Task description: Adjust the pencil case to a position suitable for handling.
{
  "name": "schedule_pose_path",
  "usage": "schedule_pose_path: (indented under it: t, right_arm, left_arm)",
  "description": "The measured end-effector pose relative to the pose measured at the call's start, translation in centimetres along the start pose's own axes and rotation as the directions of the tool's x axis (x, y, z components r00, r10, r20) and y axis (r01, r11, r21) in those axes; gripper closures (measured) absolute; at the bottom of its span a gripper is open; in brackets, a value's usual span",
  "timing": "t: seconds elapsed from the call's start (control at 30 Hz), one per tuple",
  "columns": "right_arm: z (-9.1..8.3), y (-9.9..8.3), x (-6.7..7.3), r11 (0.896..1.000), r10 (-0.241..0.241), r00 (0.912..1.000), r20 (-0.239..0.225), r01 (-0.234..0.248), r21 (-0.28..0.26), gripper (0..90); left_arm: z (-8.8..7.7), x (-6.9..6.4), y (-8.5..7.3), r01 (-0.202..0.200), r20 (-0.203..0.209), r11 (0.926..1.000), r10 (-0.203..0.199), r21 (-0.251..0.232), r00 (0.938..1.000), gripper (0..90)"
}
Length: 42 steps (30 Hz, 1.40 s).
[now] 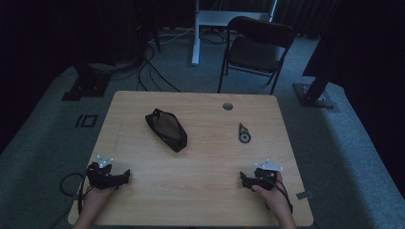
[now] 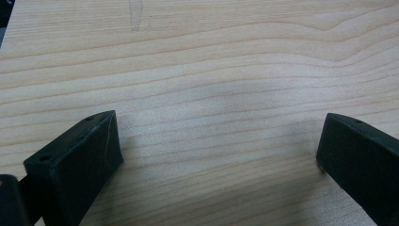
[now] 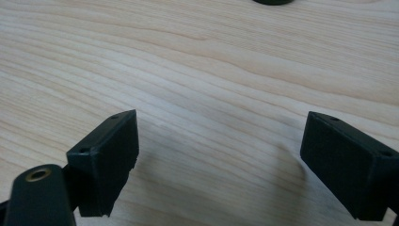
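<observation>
pouch [image 1: 166, 130] centre-left on table [image 1: 200, 191] | small tool-shaped item [image 1: 244, 133] right of it

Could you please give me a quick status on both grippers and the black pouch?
Left gripper and right gripper open, empty, low over the table. Black pouch lying untouched mid-table. Small dark tool right of it, nothing blocking.

Count on the counter [image 1: 200, 191]: one black pouch [image 1: 166, 129], one small dark round-ended tool [image 1: 244, 133], one round grommet hole [image 1: 228, 106]. Grippers: two, one left gripper [image 1: 125, 174] and one right gripper [image 1: 242, 180], each with two black jaws. Behind the counter: one folding chair [image 1: 255, 47]
</observation>
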State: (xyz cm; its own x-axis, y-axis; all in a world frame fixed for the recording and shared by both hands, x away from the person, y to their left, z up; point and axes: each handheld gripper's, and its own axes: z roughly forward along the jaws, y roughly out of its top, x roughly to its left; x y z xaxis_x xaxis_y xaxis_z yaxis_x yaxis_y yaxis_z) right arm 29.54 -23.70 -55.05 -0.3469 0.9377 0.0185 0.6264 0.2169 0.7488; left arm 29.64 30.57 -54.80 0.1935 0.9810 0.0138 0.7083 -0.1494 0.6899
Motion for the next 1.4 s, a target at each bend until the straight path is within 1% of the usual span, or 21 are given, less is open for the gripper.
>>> schedule_pose_path:
  t: [0.07, 0.13, 0.23, 0.3, 0.37, 0.4, 0.47, 0.5, 0.53, 0.63, 0.8, 0.87, 1.0, 1.1, 1.27, 1.4]
  right_arm:
    - [0.1, 0.1, 0.2, 1.0, -0.003, 1.0, 0.004, 0.003, -0.001, 11.9]
    - [0.2, 0.3, 0.5, 1.0, -0.02, 0.9998, -0.002, 0.02, -0.001, 11.9]
    - [0.2, 0.6, 1.0, 0.999, -0.033, 0.9994, -0.012, 0.033, -0.011, 12.0]
    - [0.3, 0.9, 1.3, 0.999, -0.028, 0.9993, -0.023, 0.028, -0.017, 11.9]
    - [0.3, 1.2, 1.4, 0.999, -0.038, 0.9991, -0.019, 0.037, -0.026, 12.0]
    - [0.4, 1.4, 1.4, 0.999, -0.032, 0.9992, -0.022, 0.032, -0.028, 12.0]
    - [0.4, 1.6, 1.5, 0.999, -0.04, 0.9987, -0.03, 0.039, -0.032, 12.1]
    - [0.3, 1.8, 1.7, 0.998, -0.053, 0.998, -0.033, 0.052, -0.037, 12.1]
    - [0.4, 2.2, 2.1, 0.997, -0.067, 0.9968, -0.043, 0.066, -0.041, 12.1]
    - [0.5, 2.8, 2.9, 0.995, -0.083, 0.995, -0.056, 0.08, -0.055, 13.6]
    - [0.8, 3.8, 4.2, 0.992, -0.102, 0.9913, -0.082, 0.096, -0.078, 13.6]
    - [0.9, 4.2, 4.5, 0.992, -0.101, 0.9901, -0.098, 0.093, -0.086, 13.6]
    - [1.1, 5.1, 5.5, 0.988, -0.125, 0.9862, -0.109, 0.114, -0.101, 13.6]
    - [1.3, 5.5, 6.1, 0.987, -0.13, 0.9847, -0.116, 0.118, -0.106, 13.6]
    - [1.9, 6.1, 7.1, 0.983, -0.154, 0.979, -0.133, 0.139, -0.117, 14.3]
    - [2.2, 6.5, 7.9, 0.982, -0.164, 0.975, -0.15, 0.147, -0.122, 14.5]
  left_arm:
    - [0.0, 0.0, 0.0, 0.0, 0.0, 1.0, 0.0, 0.0, 1.0, 0.6]
    - [0.0, 0.0, 0.0, 0.0, 0.0, 1.0, 0.0, 0.0, 1.0, 0.6]
    - [0.0, 0.0, 0.0, 0.0, 0.0, 1.0, 0.0, 0.0, 1.0, 0.6]
    - [0.0, 0.0, 0.0, 0.0, 0.0, 1.0, 0.0, 0.0, 1.0, 0.6]
    - [0.0, 0.0, 0.0, 0.0, 0.0, 1.0, 0.0, 0.0, 1.0, 0.6]
    - [0.0, 0.0, 0.0, 0.0, 0.0, 1.0, 0.0, 0.0, 1.0, 0.6]
    - [0.0, 0.0, 0.0, 0.0, 0.0, 1.0, 0.0, 0.0, 1.0, 0.6]
    - [0.0, 0.0, 0.0, 0.0, 0.0, 1.0, 0.0, 0.0, 1.0, 0.6]
    - [0.0, 0.0, 0.0, 0.0, 0.0, 1.0, 0.0, 0.0, 1.0, 0.6]
    - [0.0, 0.0, 0.0, 0.0, 0.0, 1.0, 0.0, 0.001, 1.0, 0.6]
    - [0.0, 0.0, 0.0, -0.001, 0.0, 1.0, 0.0, 0.001, 1.0, 0.6]
    - [0.0, 0.0, 0.0, 0.0, 0.0, 1.0, 0.0, 0.0, 1.0, 0.6]
    - [0.0, 0.0, 0.0, 0.0, 0.0, 1.0, 0.0, 0.0, 1.0, 0.6]
    - [0.0, 0.0, 0.0, 0.0, 0.0, 1.0, 0.0, 0.0, 1.0, 0.6]
    - [0.0, 0.0, 0.0, 0.0, 0.0, 1.0, 0.0, 0.0, 1.0, 0.6]
    - [0.0, 0.0, 0.0, -0.001, 0.0, 1.0, 0.001, 0.001, 1.0, 0.6]
